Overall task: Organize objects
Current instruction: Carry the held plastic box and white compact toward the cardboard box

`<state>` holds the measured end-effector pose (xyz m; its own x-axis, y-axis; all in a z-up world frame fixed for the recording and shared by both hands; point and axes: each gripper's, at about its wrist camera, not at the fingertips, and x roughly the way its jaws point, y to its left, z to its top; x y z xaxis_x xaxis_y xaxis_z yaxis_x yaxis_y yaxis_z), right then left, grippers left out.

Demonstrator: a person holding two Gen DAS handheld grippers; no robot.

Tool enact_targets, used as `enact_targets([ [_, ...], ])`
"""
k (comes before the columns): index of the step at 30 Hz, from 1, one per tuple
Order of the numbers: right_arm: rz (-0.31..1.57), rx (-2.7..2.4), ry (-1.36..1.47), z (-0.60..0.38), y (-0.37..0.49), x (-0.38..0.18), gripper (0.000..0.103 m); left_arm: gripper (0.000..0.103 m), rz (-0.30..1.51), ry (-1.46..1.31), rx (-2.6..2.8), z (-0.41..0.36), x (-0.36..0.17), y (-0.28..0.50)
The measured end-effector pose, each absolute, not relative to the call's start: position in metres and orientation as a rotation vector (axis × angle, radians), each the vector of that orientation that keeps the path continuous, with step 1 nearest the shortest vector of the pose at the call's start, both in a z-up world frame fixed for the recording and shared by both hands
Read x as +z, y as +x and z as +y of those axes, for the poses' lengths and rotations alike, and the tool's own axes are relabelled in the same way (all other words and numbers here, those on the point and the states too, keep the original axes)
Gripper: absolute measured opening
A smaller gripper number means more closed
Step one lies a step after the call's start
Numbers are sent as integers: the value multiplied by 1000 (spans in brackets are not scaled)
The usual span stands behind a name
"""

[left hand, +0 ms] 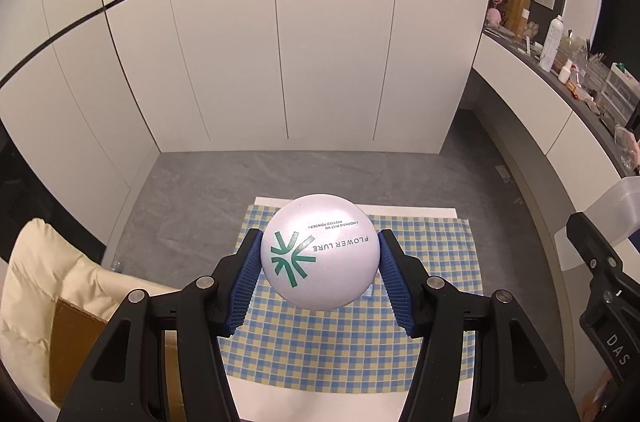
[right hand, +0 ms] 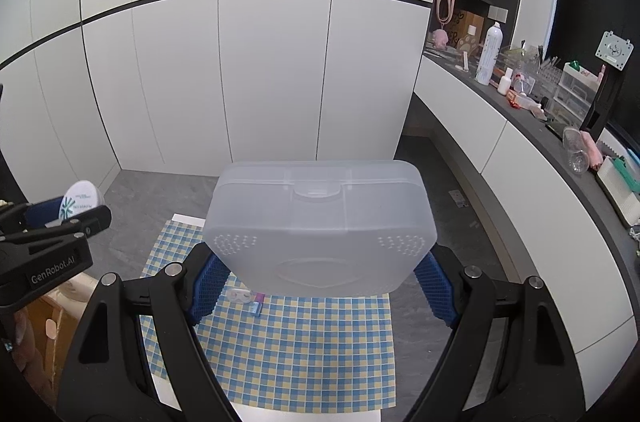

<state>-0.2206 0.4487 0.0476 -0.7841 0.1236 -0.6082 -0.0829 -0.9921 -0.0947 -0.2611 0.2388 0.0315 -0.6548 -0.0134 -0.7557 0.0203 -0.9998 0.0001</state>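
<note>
The left gripper (left hand: 320,264) clamps one round white compact (left hand: 320,254). The right gripper (right hand: 320,276) clamps one frosted box (right hand: 320,222); two small items (right hand: 246,298) lie at seven o'clock below it on the checked cloth (right hand: 304,350).

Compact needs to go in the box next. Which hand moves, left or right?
Left, probably. The left gripper already clamps the round compact. The right gripper is occupied holding the closed translucent box, whose lid must open first.
</note>
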Motion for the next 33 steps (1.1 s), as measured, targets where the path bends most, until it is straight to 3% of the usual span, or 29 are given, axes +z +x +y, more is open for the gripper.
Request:
enact_targets([
  [33, -142, 2867, -1005, 434, -174, 58, 84, 58, -19, 1302, -2825, 222, 39, -199],
])
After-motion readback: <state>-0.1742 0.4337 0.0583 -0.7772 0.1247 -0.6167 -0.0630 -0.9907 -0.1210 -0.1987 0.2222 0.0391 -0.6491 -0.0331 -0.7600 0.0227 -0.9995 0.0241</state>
